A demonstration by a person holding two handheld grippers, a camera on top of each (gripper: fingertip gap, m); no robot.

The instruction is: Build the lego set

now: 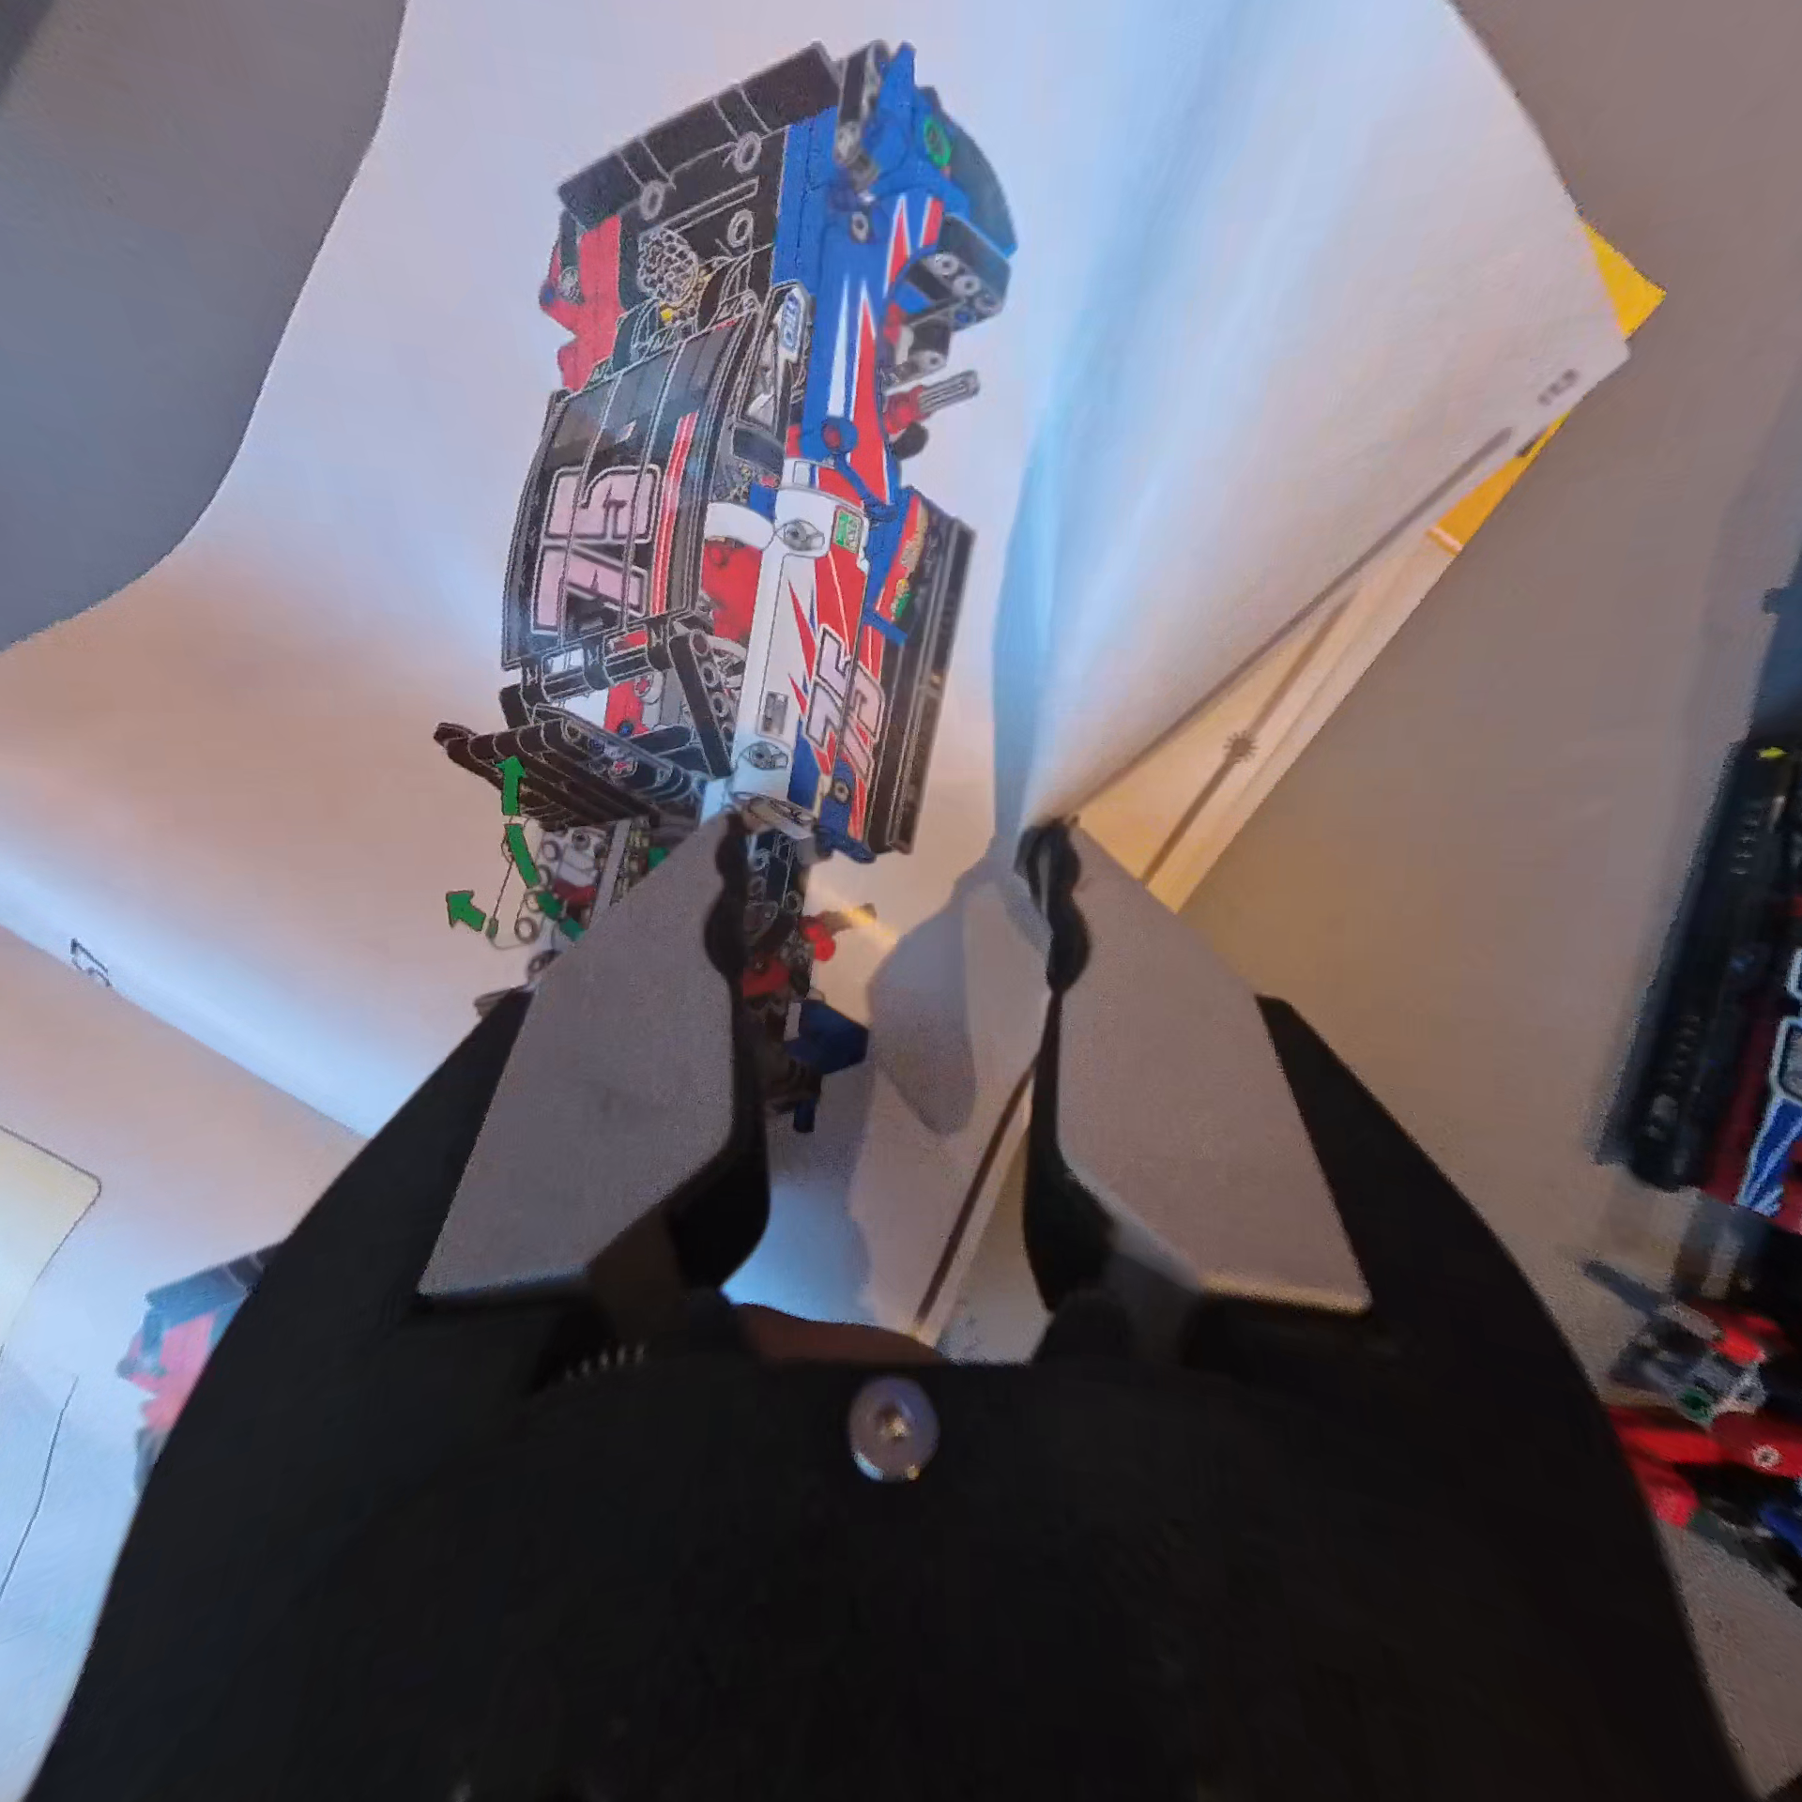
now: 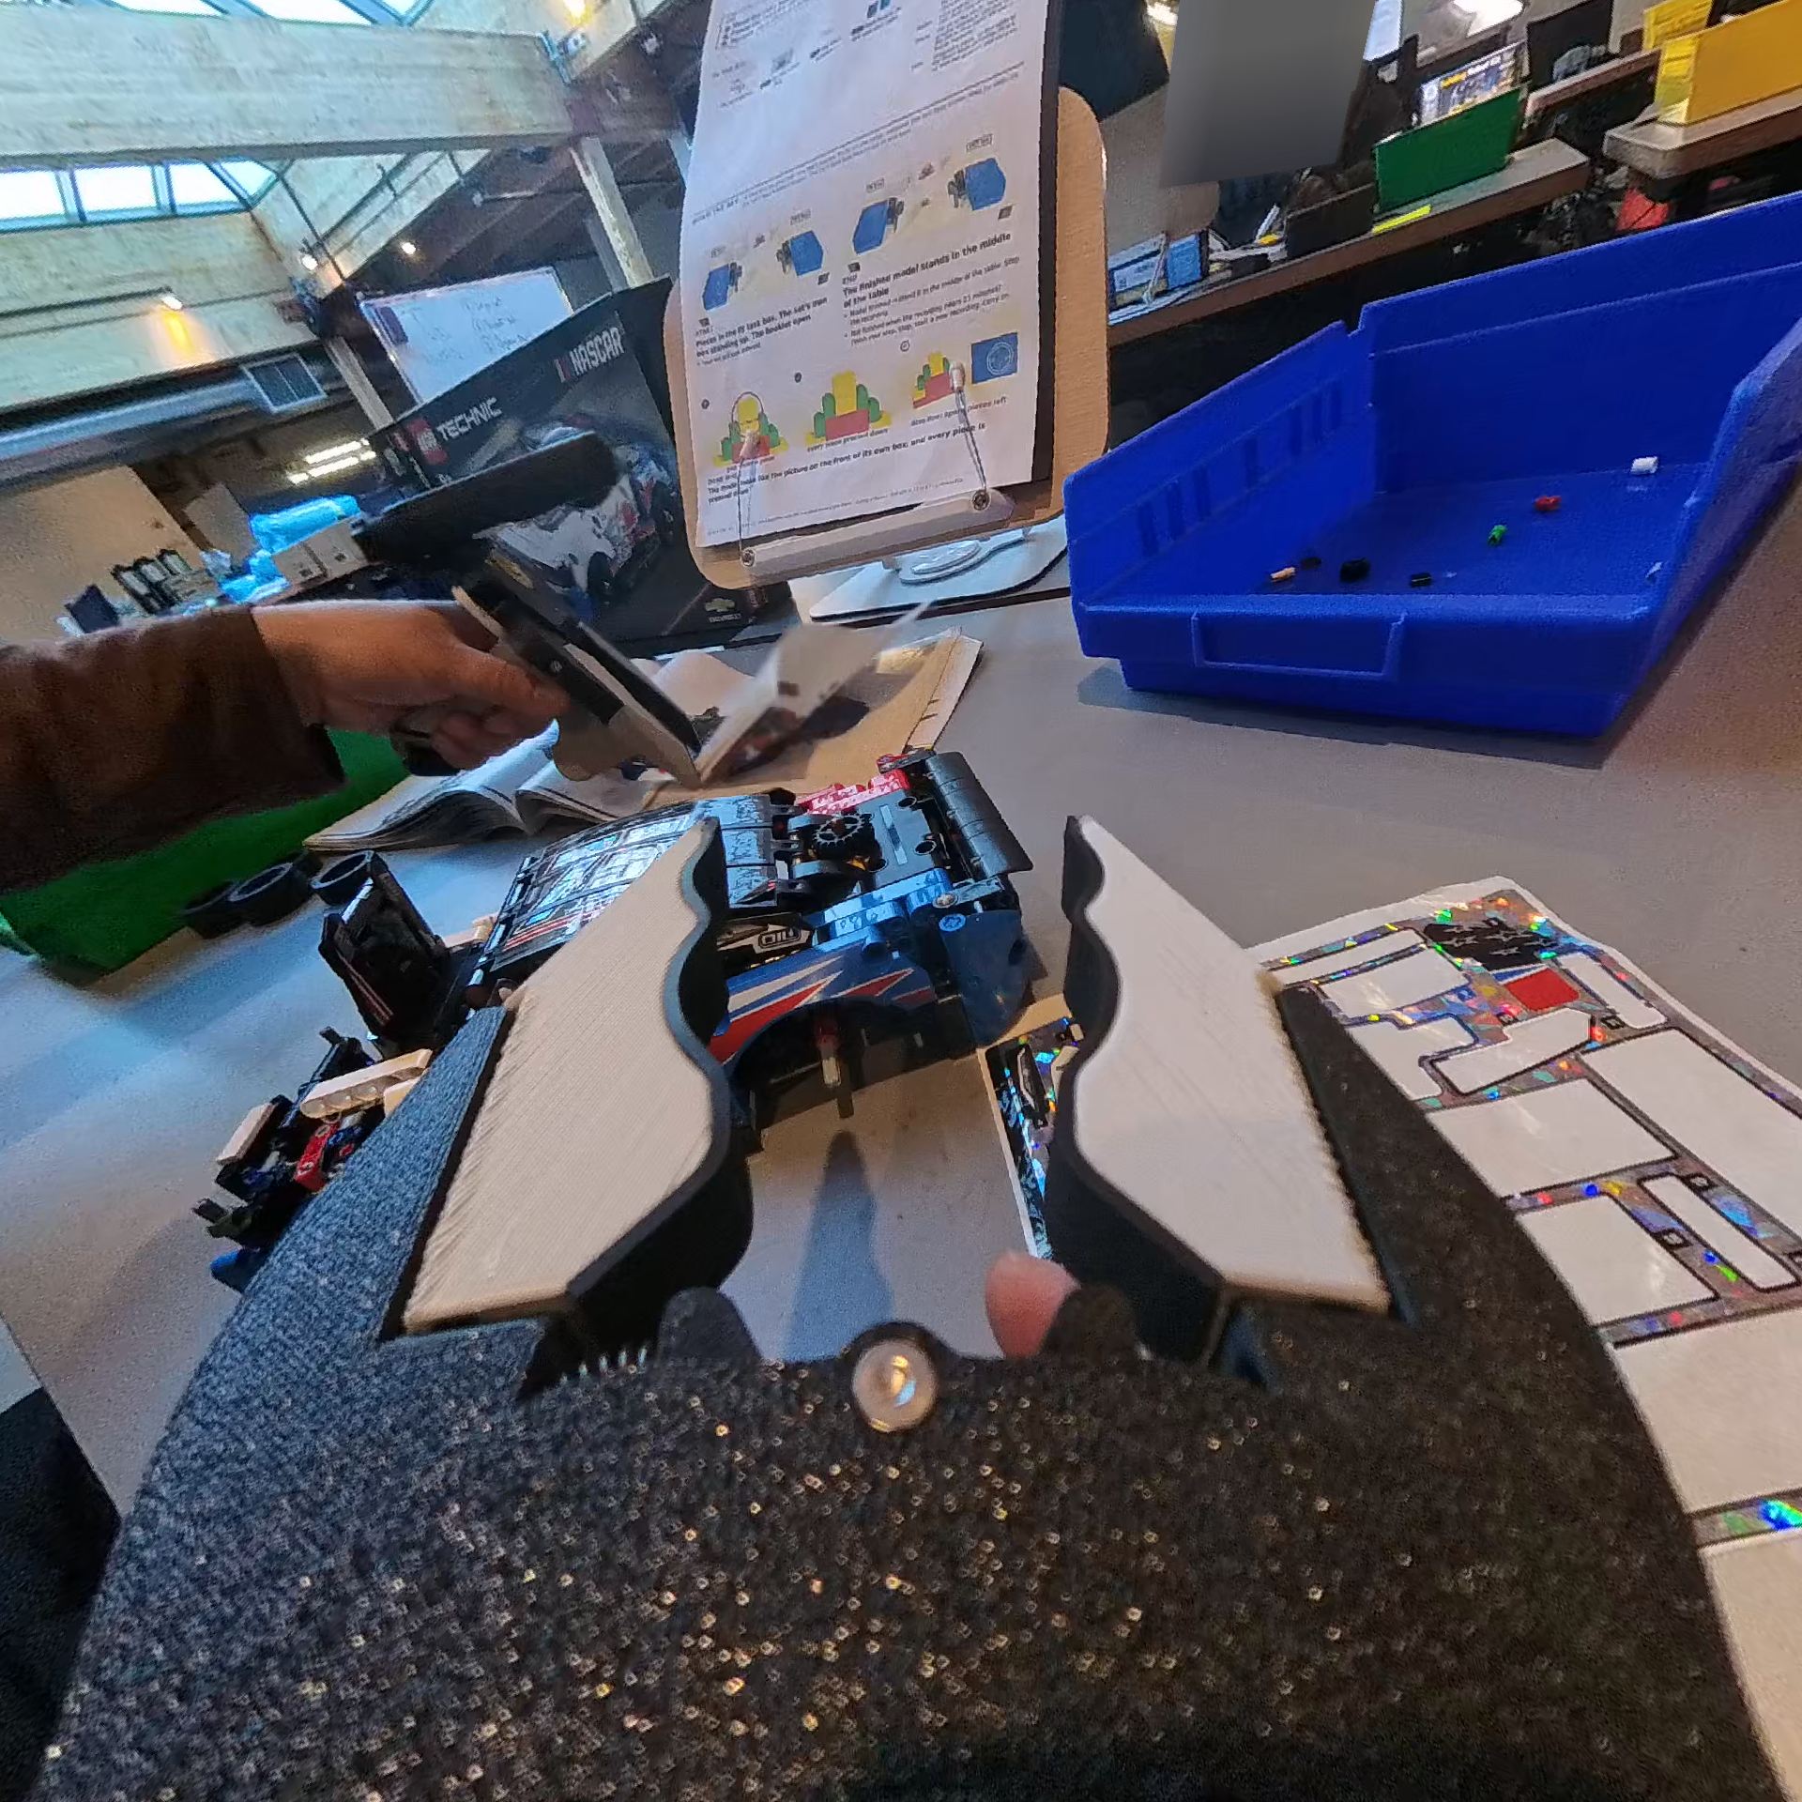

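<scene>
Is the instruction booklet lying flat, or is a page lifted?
A page is lifted. The left gripper is at the instruction booklet, and one page curls up off the spread; whether the fingers actually pinch it, I cannot tell.

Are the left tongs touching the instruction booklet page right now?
Touching. In the left wrist view, the left tongs have one tip against the lifted page; the right wrist view shows them in the booklet.

One blue bin [image 2: 1463, 624] holds about seven loose small pieces [image 2: 1351, 570] (tiny, hard to count). One sticker sheet [image 2: 1560, 1121], one open booklet [image 2: 507, 800].
</scene>
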